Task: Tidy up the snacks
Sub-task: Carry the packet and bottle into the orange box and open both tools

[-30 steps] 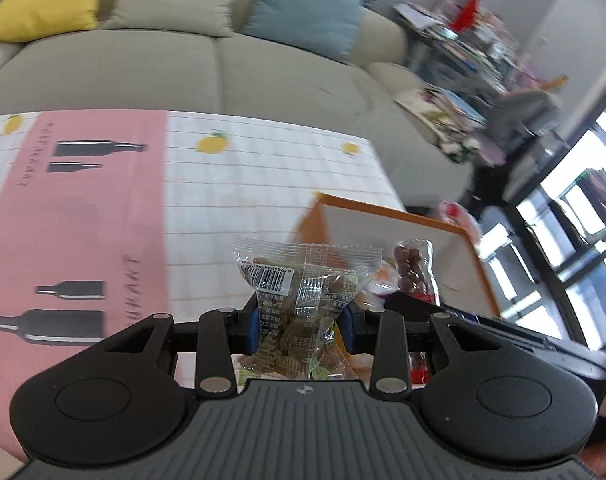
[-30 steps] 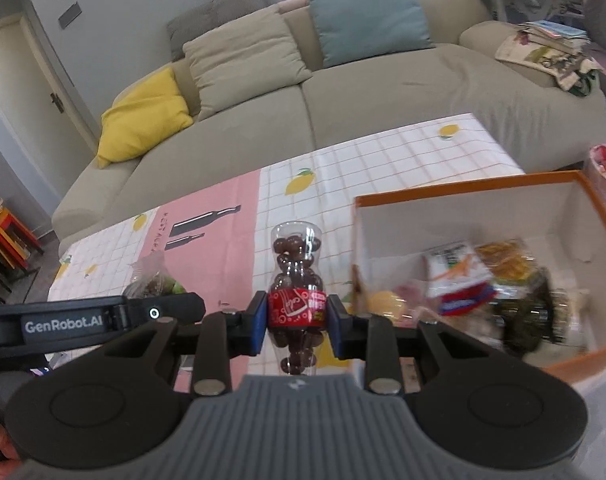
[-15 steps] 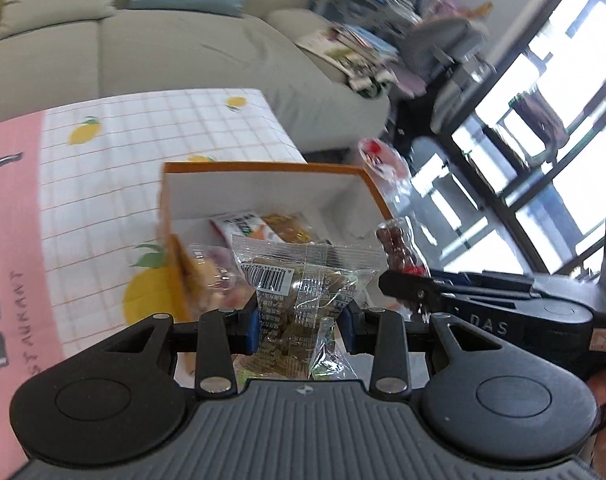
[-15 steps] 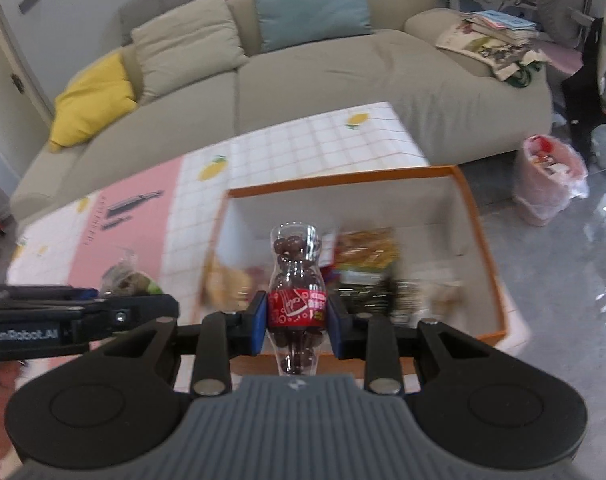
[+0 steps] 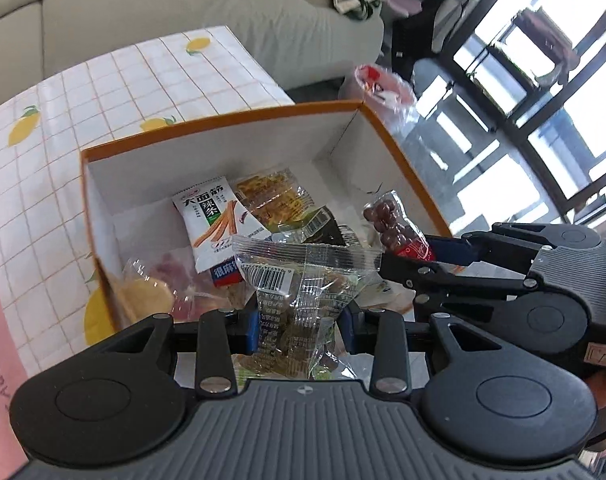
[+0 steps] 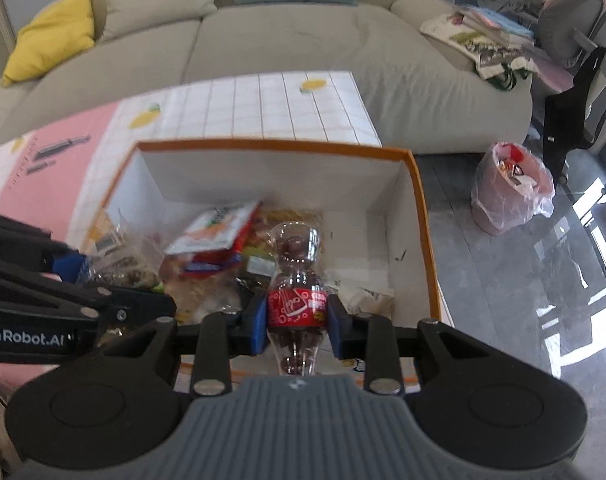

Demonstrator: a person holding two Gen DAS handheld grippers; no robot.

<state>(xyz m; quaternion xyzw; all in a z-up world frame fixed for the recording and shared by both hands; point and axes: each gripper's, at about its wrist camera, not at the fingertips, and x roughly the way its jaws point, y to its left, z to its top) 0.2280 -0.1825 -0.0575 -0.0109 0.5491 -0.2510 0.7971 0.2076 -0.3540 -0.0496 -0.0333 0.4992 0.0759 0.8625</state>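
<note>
My left gripper (image 5: 301, 326) is shut on a clear snack packet (image 5: 303, 280) with a barcode, held over the near edge of an orange-rimmed white box (image 5: 223, 124). My right gripper (image 6: 297, 322) is shut on a small cola-shaped bottle of chocolate balls (image 6: 297, 276), held upright above the same box (image 6: 419, 208). The bottle (image 5: 395, 228) and the right gripper show at the right of the left wrist view. Several snack packs lie inside the box, among them a white and green one (image 5: 213, 224).
The box sits on a table with a checked lemon cloth (image 5: 123, 80) and a pink panel (image 6: 43, 176). A beige sofa (image 6: 303, 40) with cushions runs behind. A pink-bagged bin (image 6: 511, 188) stands on the grey floor at the right.
Both grippers have moved right from the open tablecloth to above the box, each keeping its snack. The box's contents have come into full view.
</note>
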